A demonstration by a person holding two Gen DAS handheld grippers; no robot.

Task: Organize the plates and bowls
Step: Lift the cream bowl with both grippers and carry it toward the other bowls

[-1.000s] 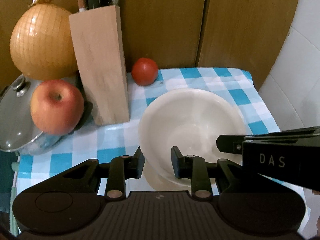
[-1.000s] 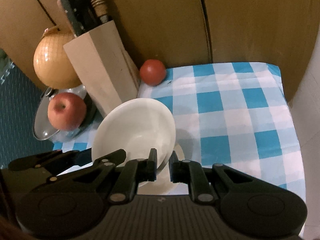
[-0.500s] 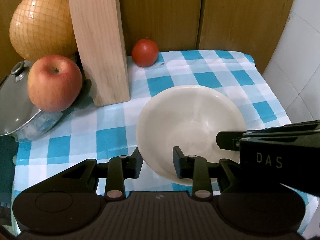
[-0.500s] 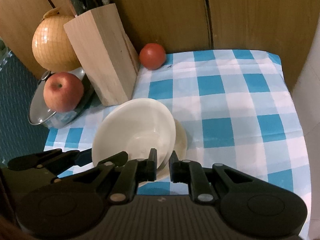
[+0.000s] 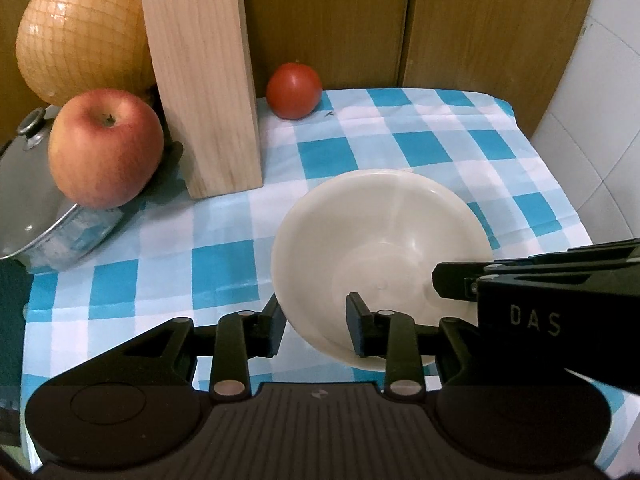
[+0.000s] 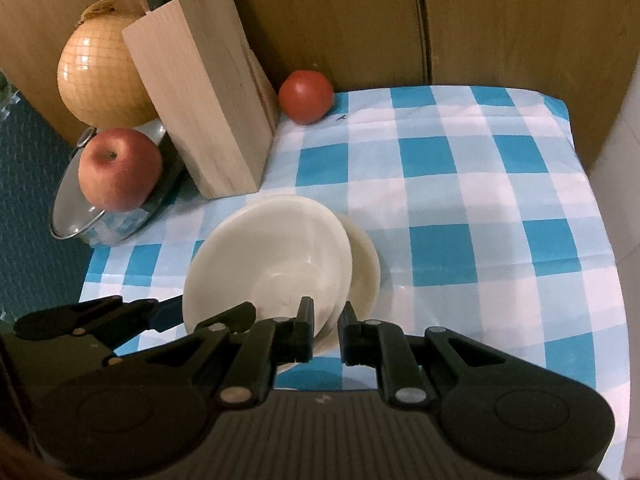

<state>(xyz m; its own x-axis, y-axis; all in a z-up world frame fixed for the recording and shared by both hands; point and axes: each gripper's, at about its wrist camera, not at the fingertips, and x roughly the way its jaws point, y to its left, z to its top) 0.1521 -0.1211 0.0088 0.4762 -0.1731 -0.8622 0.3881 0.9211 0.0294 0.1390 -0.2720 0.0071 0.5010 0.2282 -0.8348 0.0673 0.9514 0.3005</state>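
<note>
Checked cloth (image 6: 460,184); right tongs (image 6: 325,330) pinch bowl (image 6: 268,264) rim; left tongs (image 5: 316,322) slack astride rim; second dish (image 6: 366,268) only right view.

Apple (image 5: 105,147) on pot lid (image 5: 24,204) beside knife block (image 5: 200,76).

- The bowl (image 5: 380,240) looks like smooth cream plastic or ceramic with a soft sheen
- The checked tablecloth (image 5: 440,140) is thin and faintly creased
- The knife block (image 5: 200,80) is pale, matt, bare wood
- The pot lid (image 5: 24,200) is glass with a metal rim
- The apple (image 5: 106,148) has glossy skin
- The left gripper (image 5: 314,326) is matt black plastic
</note>
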